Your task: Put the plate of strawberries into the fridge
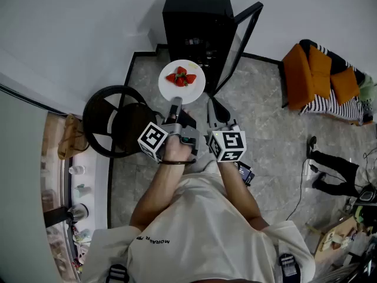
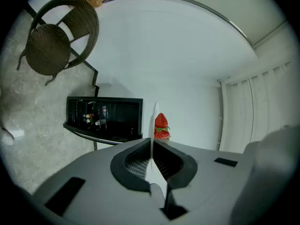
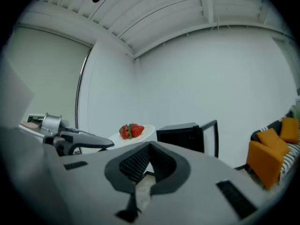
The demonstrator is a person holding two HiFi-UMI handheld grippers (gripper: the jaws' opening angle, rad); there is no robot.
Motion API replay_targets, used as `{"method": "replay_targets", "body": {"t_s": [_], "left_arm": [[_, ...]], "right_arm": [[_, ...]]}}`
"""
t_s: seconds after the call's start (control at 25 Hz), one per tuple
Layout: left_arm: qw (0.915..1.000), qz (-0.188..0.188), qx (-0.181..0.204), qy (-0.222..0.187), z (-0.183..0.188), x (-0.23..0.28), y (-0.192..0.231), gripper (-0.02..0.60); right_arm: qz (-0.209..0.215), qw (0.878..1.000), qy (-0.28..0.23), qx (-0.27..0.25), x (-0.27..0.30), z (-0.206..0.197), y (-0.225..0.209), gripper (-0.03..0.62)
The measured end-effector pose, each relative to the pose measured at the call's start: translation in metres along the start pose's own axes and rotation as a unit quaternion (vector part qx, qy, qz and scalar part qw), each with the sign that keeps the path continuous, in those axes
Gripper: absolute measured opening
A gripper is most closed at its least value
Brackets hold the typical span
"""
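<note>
While fridge point(image 1: 197, 16) stands open, chair point(image 1: 118, 122) seemingly sits near.

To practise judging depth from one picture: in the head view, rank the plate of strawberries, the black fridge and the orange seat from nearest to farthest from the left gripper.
1. The plate of strawberries, clamped in the left gripper, straight ahead.
2. The black fridge, beyond the plate, door open.
3. The orange seat, far off to the right.

plate point(image 1: 195, 91) 1 | strawberries point(image 1: 181, 77) several | fridge point(image 1: 194, 16) 1 | chair point(image 1: 118, 122) 1 | tools 2: left tool point(image 1: 176, 102), right tool point(image 1: 211, 105)
</note>
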State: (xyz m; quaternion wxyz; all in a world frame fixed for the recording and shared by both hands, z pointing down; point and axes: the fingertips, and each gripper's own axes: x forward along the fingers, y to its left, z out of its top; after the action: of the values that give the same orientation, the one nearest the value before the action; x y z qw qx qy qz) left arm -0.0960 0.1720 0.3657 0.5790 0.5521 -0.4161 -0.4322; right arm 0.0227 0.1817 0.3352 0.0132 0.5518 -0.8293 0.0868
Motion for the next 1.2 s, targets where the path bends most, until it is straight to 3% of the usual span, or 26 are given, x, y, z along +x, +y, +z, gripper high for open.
{"method": "replay_targets", "body": {"t_s": [1.2], "left_arm": [[0.9991,0.038,0.008,0.013,0.004,-0.010,0.013,0.011]], "right_arm": [[-0.024,1.000,-0.009,0.005,-0.007,-0.008,0.004,0.011]]}}
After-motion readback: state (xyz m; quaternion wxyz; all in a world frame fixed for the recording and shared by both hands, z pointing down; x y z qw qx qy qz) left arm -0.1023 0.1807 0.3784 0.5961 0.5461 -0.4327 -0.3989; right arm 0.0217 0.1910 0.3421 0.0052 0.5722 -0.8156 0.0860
